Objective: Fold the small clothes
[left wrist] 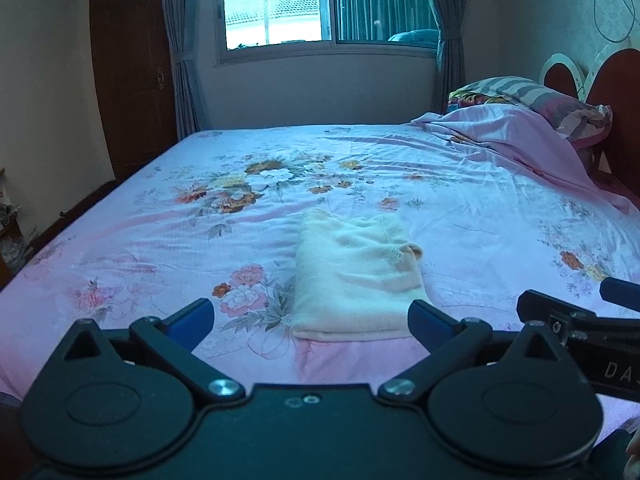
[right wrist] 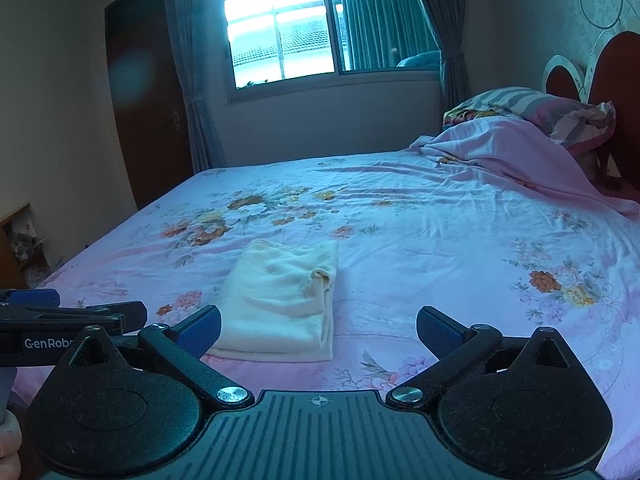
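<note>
On the pink floral bedsheet point(left wrist: 460, 200) below a bright window, the small cream knitted garment point(left wrist: 352, 276) lies folded into a compact rectangle. Left gripper point(left wrist: 310, 318) and right gripper point(right wrist: 318, 330) hover near it, jaws spread, empty; folding looks essentially finished.

A bedroom in a home is shown. A wide bed point(left wrist: 440, 200) is covered with a flowered pink sheet, and a striped pillow point(left wrist: 532, 100) is laid against a red headboard point(left wrist: 616, 80). A curtained window point(right wrist: 280, 28) and a dark wooden wardrobe point(left wrist: 128, 72) are seen behind.
</note>
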`<state>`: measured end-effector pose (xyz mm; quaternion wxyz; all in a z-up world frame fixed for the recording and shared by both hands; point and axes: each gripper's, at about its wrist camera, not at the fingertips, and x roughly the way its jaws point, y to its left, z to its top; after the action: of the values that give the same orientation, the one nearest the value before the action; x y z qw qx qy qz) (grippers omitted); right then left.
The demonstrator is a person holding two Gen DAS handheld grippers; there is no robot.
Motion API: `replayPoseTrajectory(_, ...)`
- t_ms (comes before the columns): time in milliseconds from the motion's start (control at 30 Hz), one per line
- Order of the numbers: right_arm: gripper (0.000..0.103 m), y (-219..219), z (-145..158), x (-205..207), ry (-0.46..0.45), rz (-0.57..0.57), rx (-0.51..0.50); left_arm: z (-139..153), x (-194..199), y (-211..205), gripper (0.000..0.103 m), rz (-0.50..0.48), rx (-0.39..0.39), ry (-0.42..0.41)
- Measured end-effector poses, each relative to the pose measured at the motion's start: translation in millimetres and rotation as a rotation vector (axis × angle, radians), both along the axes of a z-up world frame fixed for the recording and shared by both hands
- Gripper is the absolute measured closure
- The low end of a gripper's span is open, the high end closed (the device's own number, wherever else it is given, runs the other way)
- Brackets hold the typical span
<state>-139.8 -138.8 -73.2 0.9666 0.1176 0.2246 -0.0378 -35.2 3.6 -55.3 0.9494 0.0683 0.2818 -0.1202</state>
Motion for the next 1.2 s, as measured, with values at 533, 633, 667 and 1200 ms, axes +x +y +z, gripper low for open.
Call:
replayPoseTrajectory(533,0.000,-0.1,-2.2,5.9,0.010,-0.008,-0.003,-4.2,15.7,-4.8,0.001,0.009,0.002,0.038)
replayPoseTrajectory(633,0.000,0.1,-2.1,7.3,0.012,-0.007,-0.004,-4.8,19.3,-5.7,0.001,0.009,-0.006,0.051)
replayPoseTrajectory(667,0.000,-0.1,-2.2,7.8,0.013,-0.007,-0.003,-5.2,20.7,-6.0,0.001,0.010,-0.008,0.055)
replayPoseTrajectory(1200,0.000,-3.5,-8.7,28.2,0.049,-0.023,-0.006,-15.3,38.8,-10.5,0.001,0.000,-0.012,0.098)
